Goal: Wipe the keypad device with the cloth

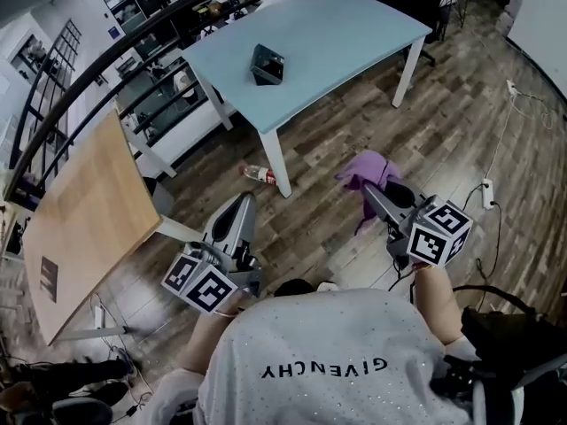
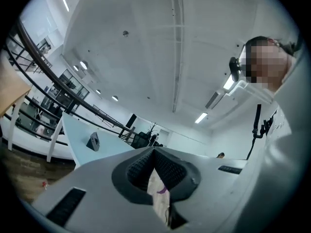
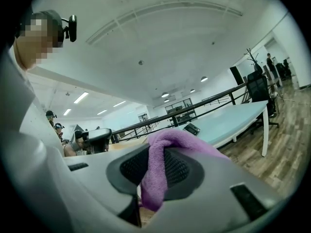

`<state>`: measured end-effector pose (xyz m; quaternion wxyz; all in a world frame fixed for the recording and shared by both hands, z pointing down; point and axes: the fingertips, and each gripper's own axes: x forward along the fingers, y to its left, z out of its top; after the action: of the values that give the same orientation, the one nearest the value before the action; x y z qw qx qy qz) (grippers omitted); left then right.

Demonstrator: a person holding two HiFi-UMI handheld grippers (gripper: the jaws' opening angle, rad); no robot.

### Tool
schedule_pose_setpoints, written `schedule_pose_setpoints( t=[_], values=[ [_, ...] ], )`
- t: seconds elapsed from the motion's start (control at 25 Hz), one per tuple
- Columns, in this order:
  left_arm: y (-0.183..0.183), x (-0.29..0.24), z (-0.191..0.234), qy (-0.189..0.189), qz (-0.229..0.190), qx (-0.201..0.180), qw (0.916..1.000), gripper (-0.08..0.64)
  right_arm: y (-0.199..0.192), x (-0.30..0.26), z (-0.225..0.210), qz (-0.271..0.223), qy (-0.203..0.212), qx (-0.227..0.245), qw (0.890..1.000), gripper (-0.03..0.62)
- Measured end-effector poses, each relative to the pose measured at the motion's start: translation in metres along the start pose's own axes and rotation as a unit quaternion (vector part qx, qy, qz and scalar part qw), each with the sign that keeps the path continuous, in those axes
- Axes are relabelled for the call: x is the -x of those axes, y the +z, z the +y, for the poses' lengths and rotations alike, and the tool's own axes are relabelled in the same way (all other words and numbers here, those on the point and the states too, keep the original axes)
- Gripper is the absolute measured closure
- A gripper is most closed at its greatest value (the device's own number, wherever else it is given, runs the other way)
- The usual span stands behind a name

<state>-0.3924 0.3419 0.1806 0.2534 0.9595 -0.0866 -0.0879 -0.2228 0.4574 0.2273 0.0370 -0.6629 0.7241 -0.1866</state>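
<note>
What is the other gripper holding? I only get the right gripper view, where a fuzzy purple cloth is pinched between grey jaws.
Observer: Nothing. The left gripper shows, in its own view, jaws together and empty.
Visitor: Is the thing to be wiped close by?
Observer: Not yet. From the head view, the dark boxy keypad device sits on the pale blue table, a stretch of wooden floor away from the left gripper.
Visitor: Anything lying in the way?
Observer: What looks like a small bottle lies on the floor beside the table's near white leg.
</note>
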Motion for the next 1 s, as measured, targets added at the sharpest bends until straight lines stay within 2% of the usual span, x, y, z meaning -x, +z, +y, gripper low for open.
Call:
schedule_pose_setpoints(
  t=[0.12, 0.24, 0.4, 0.56, 0.68, 0.84, 1.0],
  values=[
    [-0.007, -0.021, 0.01, -0.001, 0.0, 0.039, 0.9992, 0.56, -0.005, -0.017, -0.02, 0.013, 0.006, -0.004, 1.0, 0.522],
    [-0.005, -0.042, 0.023, 0.0, -0.011, 0.055, 0.9984, 0.56, -0.003, -0.036, -0.043, 0.016, 0.01, -0.017, 1.0, 0.522],
    [-0.019, -0.084, 0.059, 0.041, 0.036, 0.063, 0.9965, 0.559, 0.007, -0.06, -0.074, 0.014, 0.016, -0.033, 0.999, 0.522],
    [-0.011, -0.132, 0.086, 0.029, 0.037, 0.09, 0.9949, 0.56, 0.034, -0.085, -0.105, 0.0, 0.014, -0.03, 0.999, 0.522],
    [0.011, -0.17, 0.109, 0.019, 0.037, 0.071, 0.9966, 0.56, 0.065, -0.117, -0.125, -0.01, 0.021, -0.022, 0.999, 0.522],
    [0.041, -0.216, 0.152, 0.022, 0.049, 0.036, 0.9979, 0.559, 0.101, -0.177, -0.145, -0.007, 0.036, 0.017, 0.999, 0.522],
    [0.075, -0.249, 0.197, 0.034, 0.039, 0.032, 0.9981, 0.56, 0.124, -0.239, -0.159, 0.004, 0.054, 0.036, 0.998, 0.522]
  ],
)
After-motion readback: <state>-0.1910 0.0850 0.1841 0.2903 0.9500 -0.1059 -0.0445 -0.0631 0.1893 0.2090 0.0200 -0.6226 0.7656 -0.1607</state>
